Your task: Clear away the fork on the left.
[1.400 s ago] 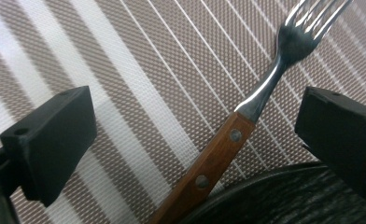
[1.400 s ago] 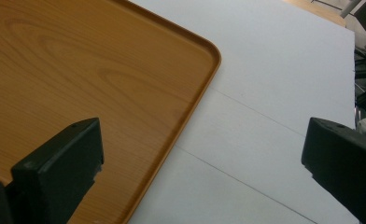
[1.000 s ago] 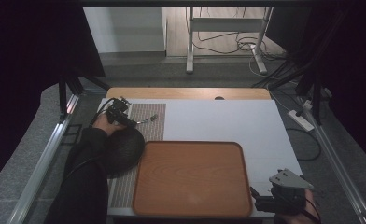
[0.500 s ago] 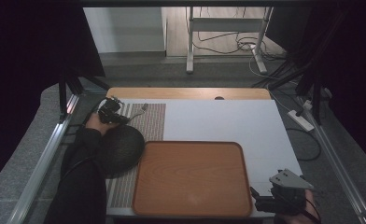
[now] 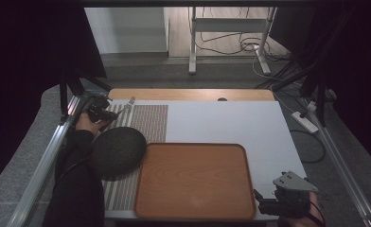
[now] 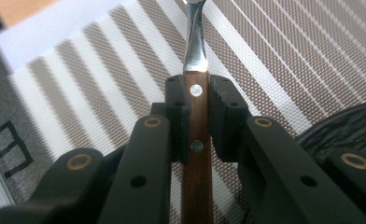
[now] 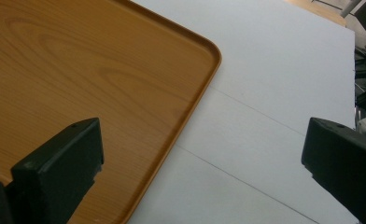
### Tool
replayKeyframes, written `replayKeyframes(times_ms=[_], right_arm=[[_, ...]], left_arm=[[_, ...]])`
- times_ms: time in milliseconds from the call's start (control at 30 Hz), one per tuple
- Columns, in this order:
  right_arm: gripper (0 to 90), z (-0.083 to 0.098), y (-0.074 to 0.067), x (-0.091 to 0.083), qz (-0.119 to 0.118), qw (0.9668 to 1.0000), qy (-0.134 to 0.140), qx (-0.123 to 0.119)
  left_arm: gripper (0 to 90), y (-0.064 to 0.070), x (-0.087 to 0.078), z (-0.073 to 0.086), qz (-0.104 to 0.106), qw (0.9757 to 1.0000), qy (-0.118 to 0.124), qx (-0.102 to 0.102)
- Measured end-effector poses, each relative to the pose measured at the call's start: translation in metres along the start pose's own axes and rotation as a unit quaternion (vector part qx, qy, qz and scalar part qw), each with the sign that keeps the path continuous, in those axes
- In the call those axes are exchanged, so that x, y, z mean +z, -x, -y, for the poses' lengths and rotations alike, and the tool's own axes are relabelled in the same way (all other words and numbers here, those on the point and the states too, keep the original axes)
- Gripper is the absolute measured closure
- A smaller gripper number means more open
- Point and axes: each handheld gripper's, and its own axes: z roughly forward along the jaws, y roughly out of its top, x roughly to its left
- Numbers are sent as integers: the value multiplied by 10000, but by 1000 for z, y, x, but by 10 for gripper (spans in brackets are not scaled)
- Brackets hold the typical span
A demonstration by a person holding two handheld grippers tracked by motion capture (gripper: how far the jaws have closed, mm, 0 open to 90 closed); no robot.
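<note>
The piece of cutlery (image 6: 196, 88), with a riveted wooden handle and a steel neck whose head runs off the top of the left gripper view, lies lengthwise between the left gripper's (image 6: 197, 100) jaws, which have just been closing and now clamp the handle on both sides. In the high view its metal end (image 5: 129, 102) points away from the person and toward the table's far edge, over the far left part of the striped placemat (image 5: 148, 118). A dark round bowl-like thing (image 5: 116, 150) sits on the placemat near the left hand; its contents cannot be made out. The wooden tray (image 5: 193, 179) beside it holds nothing. The right gripper (image 7: 202, 163) rests with jaws wide apart over the tray's corner and the white tabletop (image 7: 274, 93), gripping nothing.
</note>
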Motion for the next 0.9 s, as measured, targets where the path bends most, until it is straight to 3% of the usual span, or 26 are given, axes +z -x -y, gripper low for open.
replayKeyframes(times_ms=[233, 400, 900], right_arm=[[0, 0, 0, 0, -5, 10000, 5, -3], [0, 0, 0, 0, -5, 10000, 11, -6], [0, 0, -1, -1, -13, 10000, 34, -58]], left_arm=[[781, 14, -18, -2, 356, 9991, 166, -130], [781, 35, -25, -1, 462, 9989, 77, 94], [780, 89, -45, 17, 696, 9972, 83, 263]])
